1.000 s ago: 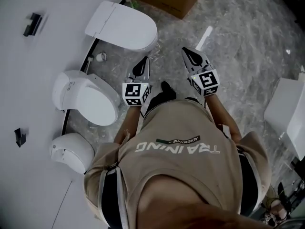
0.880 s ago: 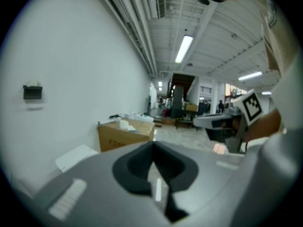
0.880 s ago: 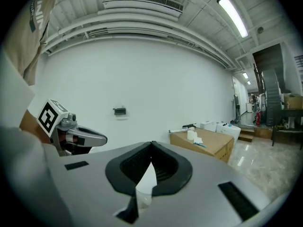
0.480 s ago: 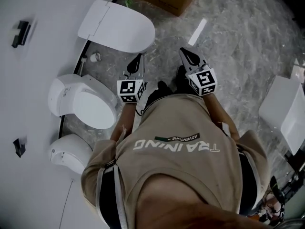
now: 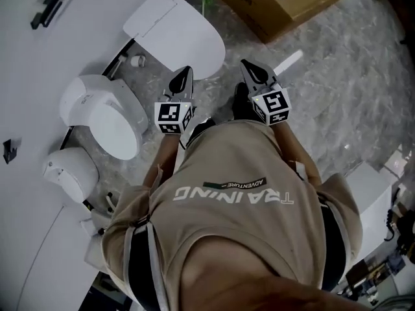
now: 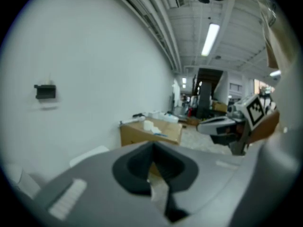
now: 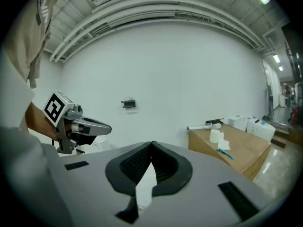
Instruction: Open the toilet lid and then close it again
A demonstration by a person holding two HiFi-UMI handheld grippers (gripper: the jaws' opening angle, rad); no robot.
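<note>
By the white wall (image 5: 39,63) in the head view, two white toilets stand in a row. The smallest (image 5: 68,170) is at 8 o'clock in the picture and a larger one (image 5: 97,112) is just above it. A black bracket (image 5: 45,8) is fixed to the wall at 10 o'clock.

The toilet lid (image 5: 175,31) is at 11 o'clock in the picture. It lies flat and shut on the third toilet, which stands out from the wall over the grey marbled floor (image 5: 337,76).

The left claw (image 5: 186,71) hangs over the floor at 6 o'clock from the lid's front edge, near it but not touching. In its own view the left claw (image 6: 152,144) has its tips pressed together with nothing between them.

The right claw (image 5: 246,63) is level with the left one, with bare floor between them. The lid lies at 10 o'clock from it. In its own view the right claw (image 7: 151,143) is also closed tip to tip and holds nothing.

A cardboard box (image 5: 285,2) stands at 1 o'clock from the right claw, well apart. A paper roll (image 7: 216,136) stands on the box in the right gripper view. The person's tan shirt (image 5: 233,199) fills the lower half of the head view.
</note>
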